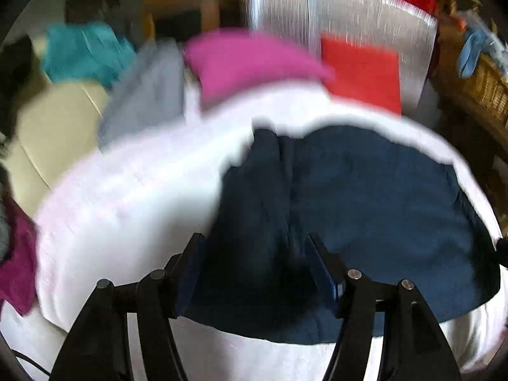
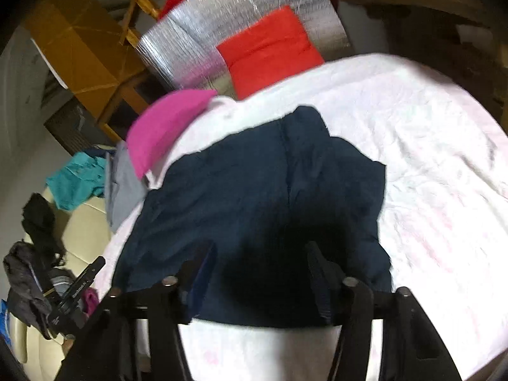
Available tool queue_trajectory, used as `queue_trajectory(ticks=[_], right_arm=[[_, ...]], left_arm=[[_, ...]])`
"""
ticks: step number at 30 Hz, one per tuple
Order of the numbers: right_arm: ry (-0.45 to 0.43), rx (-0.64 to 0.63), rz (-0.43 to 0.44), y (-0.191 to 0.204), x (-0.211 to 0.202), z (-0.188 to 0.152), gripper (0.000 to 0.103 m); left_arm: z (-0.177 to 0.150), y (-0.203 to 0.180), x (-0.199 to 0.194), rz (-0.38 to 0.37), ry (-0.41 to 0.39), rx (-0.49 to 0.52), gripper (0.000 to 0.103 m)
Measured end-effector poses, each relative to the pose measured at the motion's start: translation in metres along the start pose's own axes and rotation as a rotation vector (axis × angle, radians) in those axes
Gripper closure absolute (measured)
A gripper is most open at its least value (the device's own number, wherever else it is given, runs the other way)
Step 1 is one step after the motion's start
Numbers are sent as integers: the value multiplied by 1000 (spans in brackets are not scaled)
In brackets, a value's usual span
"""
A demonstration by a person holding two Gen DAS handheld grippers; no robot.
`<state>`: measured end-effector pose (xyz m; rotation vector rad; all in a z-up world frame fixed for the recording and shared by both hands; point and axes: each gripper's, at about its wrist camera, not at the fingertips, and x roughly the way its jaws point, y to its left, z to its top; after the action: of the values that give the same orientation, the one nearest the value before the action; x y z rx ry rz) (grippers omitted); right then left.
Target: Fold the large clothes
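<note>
A dark navy garment [image 1: 365, 206] lies folded on a white cloth-covered table [image 1: 127, 190]. It also shows in the right wrist view [image 2: 254, 190] on the same white surface [image 2: 428, 158]. My left gripper [image 1: 255, 244] hovers over the garment's near edge with its jaws apart and nothing between them. My right gripper [image 2: 262, 250] is likewise open above the garment's near edge, empty. Part of the left gripper [image 2: 76, 289] shows at the lower left of the right wrist view. The left wrist view is motion-blurred.
A folded pink piece [image 1: 250, 60], a grey piece [image 1: 146, 95] and a folded red piece [image 1: 362, 70] lie at the table's far edge. A silver foil sheet [image 2: 222, 25] stands behind. A teal cloth [image 2: 76, 181] and dark clothes [image 2: 28, 292] lie on a cream sofa [image 2: 82, 231] at left.
</note>
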<state>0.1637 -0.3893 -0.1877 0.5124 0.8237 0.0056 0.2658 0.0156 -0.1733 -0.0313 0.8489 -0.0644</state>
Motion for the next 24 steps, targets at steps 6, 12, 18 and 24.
queue_trajectory(ticks=[6, 12, 18, 24], right_arm=[[145, 35, -93, -17, 53, -3, 60], [58, 26, -43, 2, 35, 23, 57], [-19, 66, -47, 12, 58, 79, 50], [78, 174, -118, -2, 133, 119, 49]], left_arm=[[-5, 0, 36, 28, 139, 11, 32], [12, -1, 18, 26, 25, -11, 33], [30, -1, 51, 71, 91, -19, 33], [35, 11, 68, 54, 119, -60, 27]])
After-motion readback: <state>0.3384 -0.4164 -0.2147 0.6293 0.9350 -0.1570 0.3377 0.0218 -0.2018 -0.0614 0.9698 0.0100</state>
